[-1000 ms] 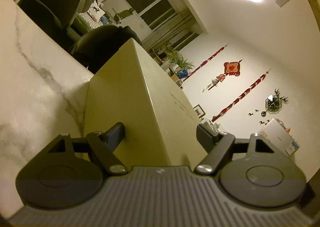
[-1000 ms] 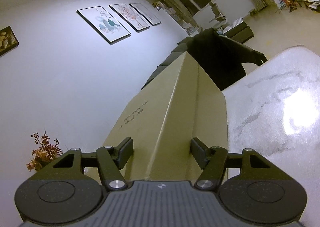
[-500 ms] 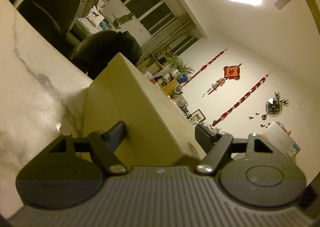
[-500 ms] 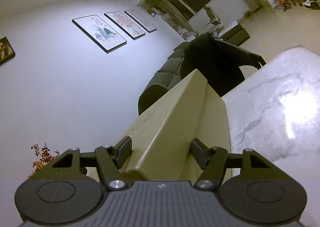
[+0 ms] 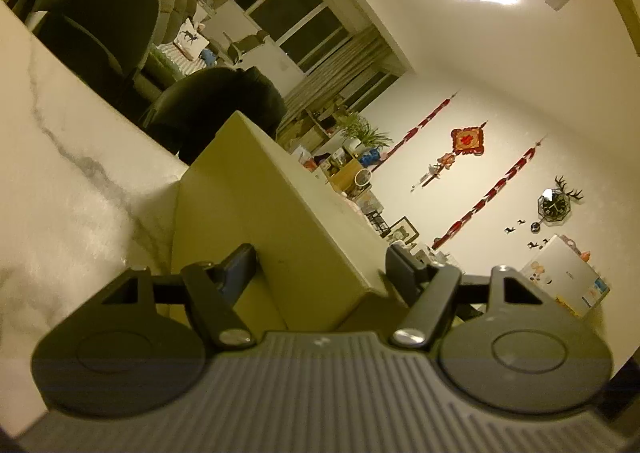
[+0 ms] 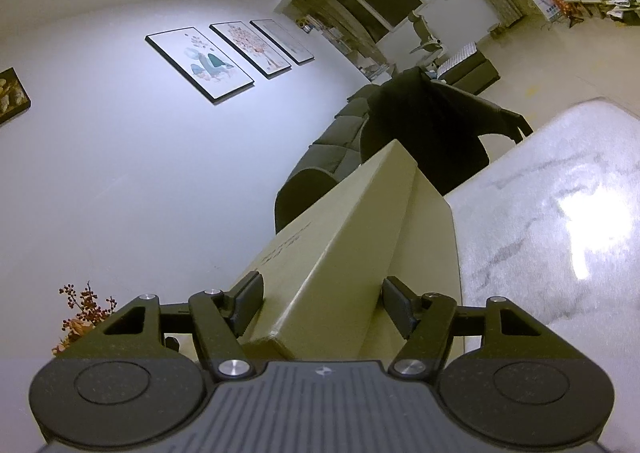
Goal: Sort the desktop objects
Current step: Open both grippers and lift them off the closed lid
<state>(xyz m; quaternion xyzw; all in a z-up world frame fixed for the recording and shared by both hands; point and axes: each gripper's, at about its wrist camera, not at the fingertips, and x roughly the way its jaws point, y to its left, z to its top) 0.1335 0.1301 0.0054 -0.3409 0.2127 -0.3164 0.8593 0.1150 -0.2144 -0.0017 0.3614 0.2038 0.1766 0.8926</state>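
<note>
A tan cardboard box (image 5: 256, 213) sits on the white marble table (image 5: 60, 189), its lid closed so nothing inside can be seen. At one end of the box the left gripper (image 5: 320, 269) straddles a corner, its jaws closing on it, the fingers (image 5: 240, 265) at the cardboard. At the box's other end the right gripper (image 6: 322, 303) clamps the cardboard (image 6: 360, 237) between both pads. Beyond the box stands a dark chair (image 6: 428, 141).
</note>
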